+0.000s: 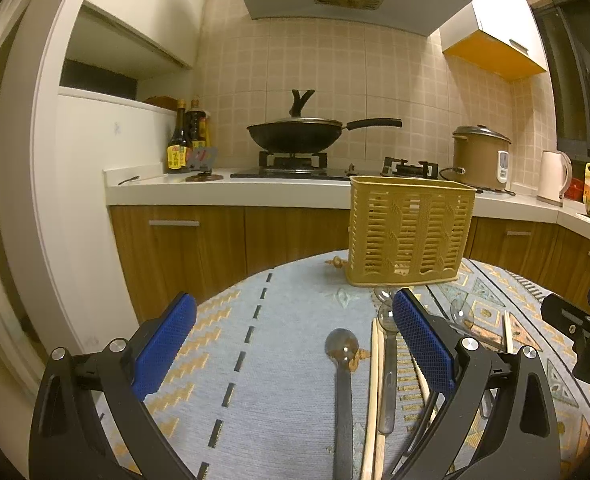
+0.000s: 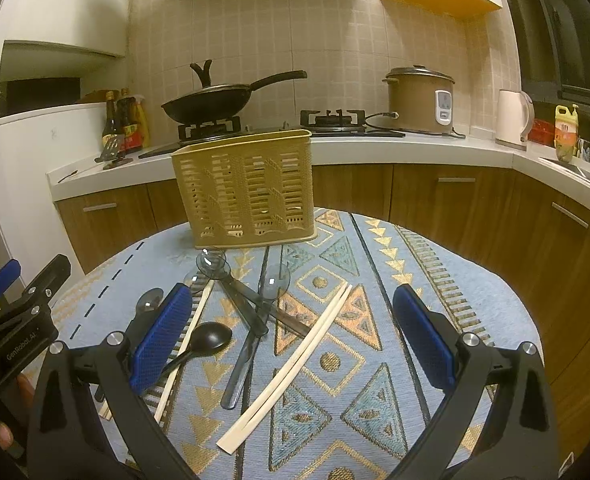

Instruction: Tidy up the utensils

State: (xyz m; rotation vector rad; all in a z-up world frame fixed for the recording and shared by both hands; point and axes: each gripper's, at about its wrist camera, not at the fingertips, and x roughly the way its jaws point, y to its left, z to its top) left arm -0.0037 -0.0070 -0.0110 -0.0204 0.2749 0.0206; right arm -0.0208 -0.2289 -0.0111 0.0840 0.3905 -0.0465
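A tan slotted utensil basket (image 2: pixel 247 188) stands upright at the far side of the patterned tablecloth; it appears in the left wrist view too, basket (image 1: pixel 411 232). In front of it lie several clear grey spoons (image 2: pixel 251 312), a black spoon (image 2: pixel 209 338) and a pale chopstick pair (image 2: pixel 295 364). More chopsticks (image 1: pixel 375 392) and a grey spoon (image 1: pixel 343 384) lie between my left fingers. My left gripper (image 1: pixel 295 348) is open above them. My right gripper (image 2: pixel 293 336) is open over the chopstick pair. Neither holds anything.
Beyond the round table runs a kitchen counter (image 1: pixel 231 190) with a black wok (image 1: pixel 299 134) on the stove, sauce bottles (image 1: pixel 183 144), a rice cooker (image 2: pixel 421 100) and a white kettle (image 2: pixel 513 118). Wooden cabinets stand below it. The table edge curves close behind the basket.
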